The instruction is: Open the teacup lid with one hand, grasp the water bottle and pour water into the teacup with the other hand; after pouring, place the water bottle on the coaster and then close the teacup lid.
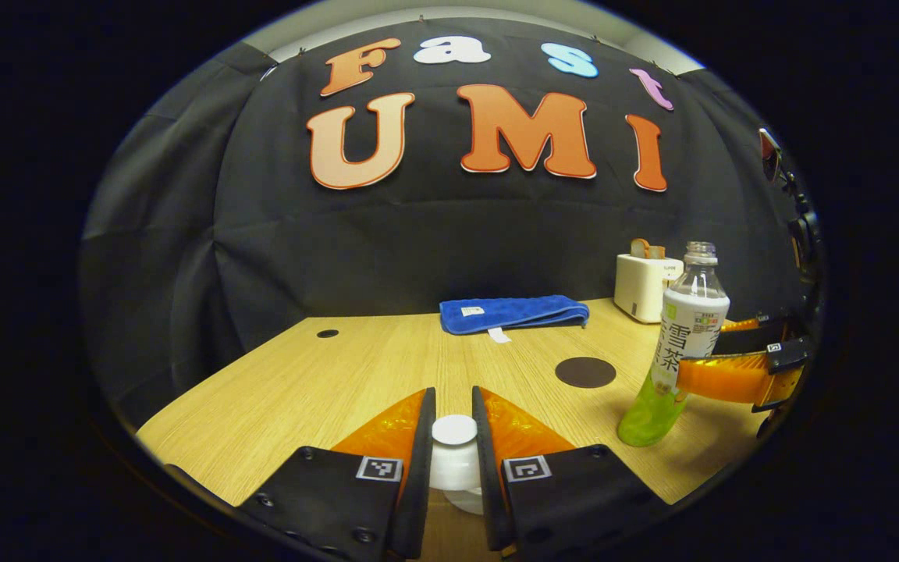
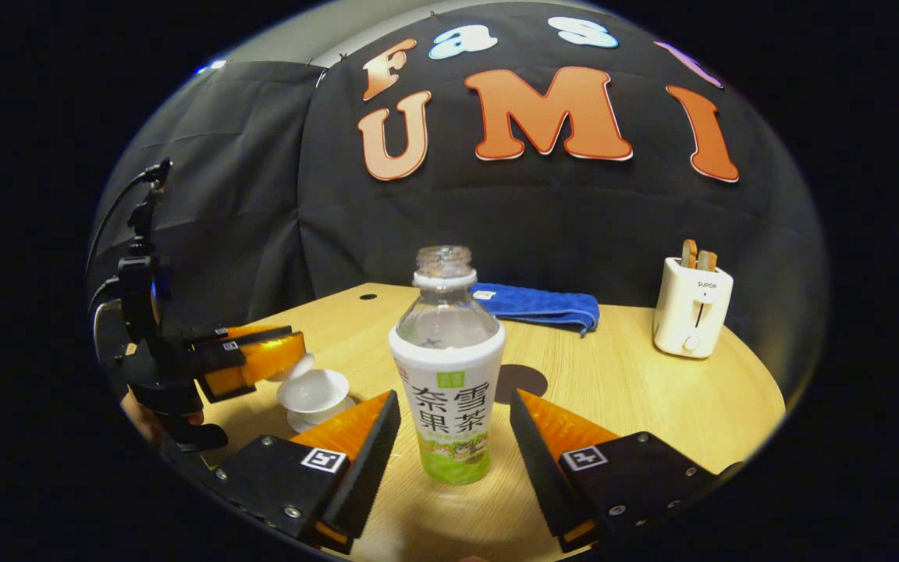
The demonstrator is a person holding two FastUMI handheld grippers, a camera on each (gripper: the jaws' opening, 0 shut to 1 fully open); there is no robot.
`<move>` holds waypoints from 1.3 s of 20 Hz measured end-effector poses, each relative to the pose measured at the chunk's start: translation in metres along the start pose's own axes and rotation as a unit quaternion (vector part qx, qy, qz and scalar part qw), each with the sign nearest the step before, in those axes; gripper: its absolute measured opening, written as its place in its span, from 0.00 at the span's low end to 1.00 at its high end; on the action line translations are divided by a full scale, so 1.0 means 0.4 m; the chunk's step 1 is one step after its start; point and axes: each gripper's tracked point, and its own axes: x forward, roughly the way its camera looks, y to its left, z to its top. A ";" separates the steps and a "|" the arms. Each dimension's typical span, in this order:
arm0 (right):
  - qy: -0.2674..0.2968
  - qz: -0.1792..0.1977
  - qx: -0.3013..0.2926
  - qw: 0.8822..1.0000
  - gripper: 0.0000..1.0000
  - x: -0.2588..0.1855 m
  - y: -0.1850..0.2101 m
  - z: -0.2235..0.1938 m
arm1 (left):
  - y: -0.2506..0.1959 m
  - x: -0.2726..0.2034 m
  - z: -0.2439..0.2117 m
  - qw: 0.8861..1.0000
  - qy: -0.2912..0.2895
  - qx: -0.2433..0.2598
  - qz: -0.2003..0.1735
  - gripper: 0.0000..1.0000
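Observation:
A white teacup (image 2: 315, 390) stands on its saucer at the left of the table. Just above the cup hangs its white lid (image 2: 298, 367), tilted. My left gripper (image 1: 453, 394) is shut on the lid's knob (image 1: 454, 432). An uncapped bottle (image 2: 449, 375) with a white label and green drink stands upright on the table. My right gripper (image 2: 453, 396) is open around it, with a small gap on each side. In the left gripper view the bottle (image 1: 684, 336) is at the right, with a right-gripper finger (image 1: 723, 378) beside it. Behind it lies the dark round coaster (image 1: 585, 372).
A folded blue towel (image 1: 512, 314) lies at the back of the wooden table (image 1: 356, 367). A white toaster (image 2: 690, 316) stands at the back right. The coaster (image 2: 524, 381) shows just behind the bottle in the right gripper view. A small hole (image 1: 328, 333) marks the table's back left.

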 end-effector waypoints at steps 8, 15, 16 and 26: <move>0.017 -0.025 0.026 0.999 0.60 0.029 -0.003 -0.016 | 0.102 -0.021 -0.017 0.999 -0.002 -0.009 0.032 0.30; -0.007 -0.063 -0.018 0.998 0.52 0.027 0.002 0.028 | 0.169 -0.035 -0.033 0.999 -0.003 -0.012 0.049 0.30; -0.009 -0.073 -0.036 0.997 0.52 0.027 -0.002 0.034 | 0.174 -0.036 -0.033 0.999 -0.002 -0.013 0.050 0.30; 0.001 -0.163 -0.246 0.956 0.52 0.026 -0.037 0.077 | 0.245 -0.051 -0.044 0.998 -0.004 -0.024 0.059 0.33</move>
